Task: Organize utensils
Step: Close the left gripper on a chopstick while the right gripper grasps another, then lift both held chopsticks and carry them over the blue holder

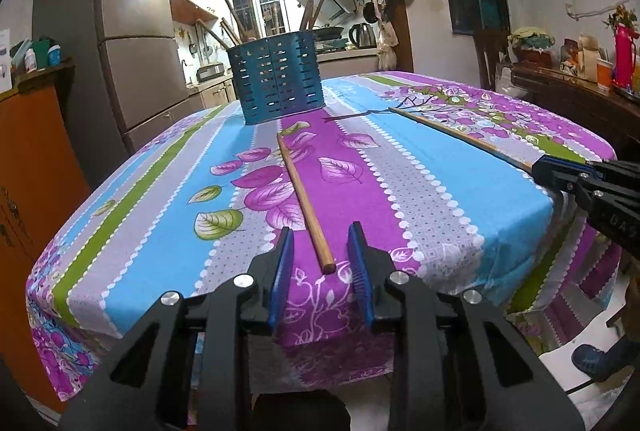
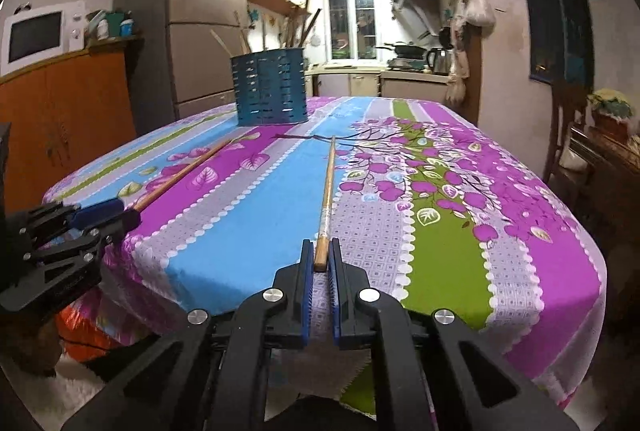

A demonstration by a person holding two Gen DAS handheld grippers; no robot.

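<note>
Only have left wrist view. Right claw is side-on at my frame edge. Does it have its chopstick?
Observer: The right chopstick has its near end between the right claw pads, with narrow gaps. I can't confirm contact.
Operator: Lifted?
Observer: No. It lies flat on the tablecloth, its far tip pointing just right of the blue holder.
Operator: Anything off my left edge?
Observer: A white microwave sits on the orange cabinet.
</note>
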